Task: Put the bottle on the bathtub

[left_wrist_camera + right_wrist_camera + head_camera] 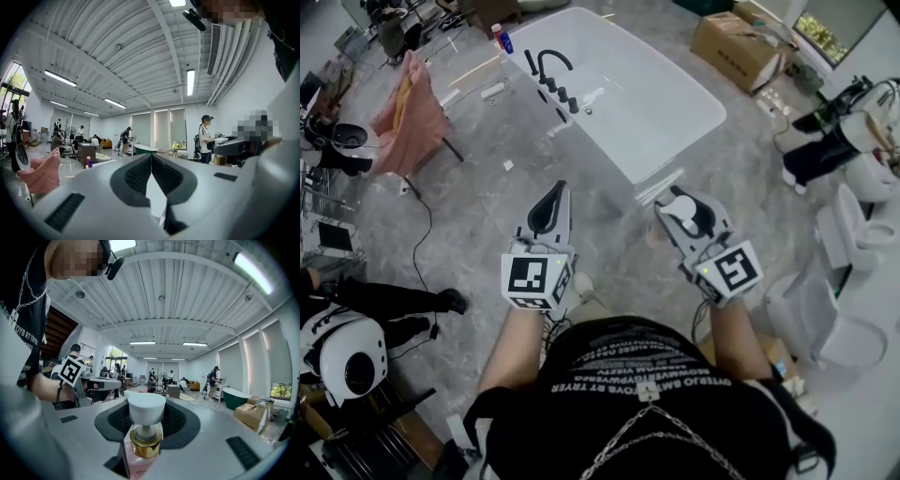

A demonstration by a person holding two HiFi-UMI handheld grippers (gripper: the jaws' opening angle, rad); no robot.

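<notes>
While held pump-up, probably to keep it steady | pink pump bottle with gold collar and white head (144,439) clamped in right tool (675,200) | well short of white freestanding bathtub (623,70) | left tool (555,193) pressed closed, empty, likely idle

Open test lab: freestanding bathtub (675,105), toilets (848,230), boxes (736,47), workers (205,140).

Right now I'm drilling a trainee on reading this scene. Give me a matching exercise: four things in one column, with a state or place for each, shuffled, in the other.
Things:
1. left claw
2. right claw
3. black faucet
4. pink cloth

States or places:
A. draped, left of the bathtub
B. shut, nothing in it
C. on the bathtub's rim
D. shut on the bottle

Pairs: 1-B, 2-D, 3-C, 4-A
</notes>
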